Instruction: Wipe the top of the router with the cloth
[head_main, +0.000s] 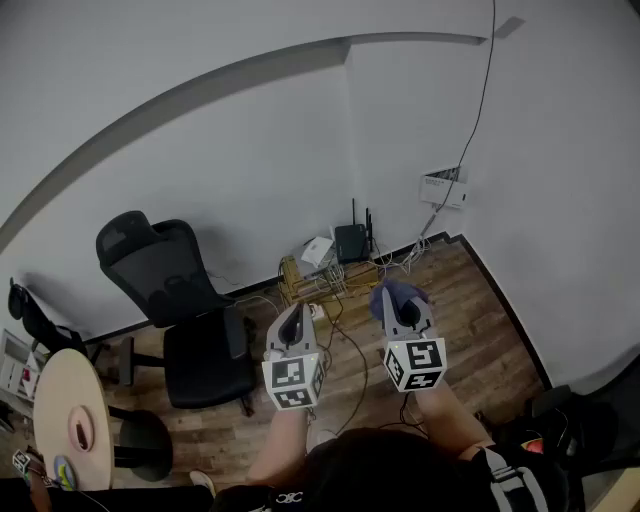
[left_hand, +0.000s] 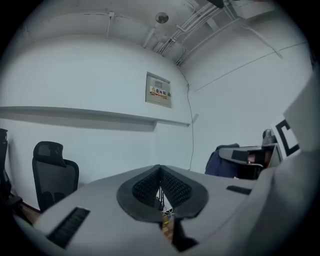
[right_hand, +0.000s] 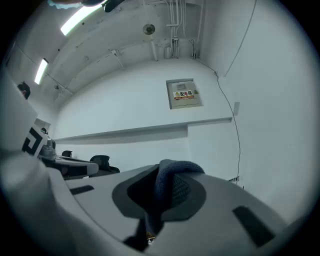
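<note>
The black router (head_main: 351, 241) with two upright antennas stands on the floor against the wall, far ahead of both grippers. My right gripper (head_main: 401, 300) is shut on a blue-grey cloth (head_main: 393, 292); in the right gripper view the cloth (right_hand: 170, 185) bulges up out of the closed jaws of that gripper (right_hand: 167, 192). My left gripper (head_main: 291, 322) is held level beside it at the left, shut and holding nothing (left_hand: 160, 187). Both point toward the wall, well short of the router.
A black office chair (head_main: 178, 310) stands at the left. Tangled cables and a wooden crate (head_main: 318, 281) lie on the wood floor in front of the router. A white wall box (head_main: 444, 188) hangs at the right. A round table (head_main: 70, 420) is at lower left.
</note>
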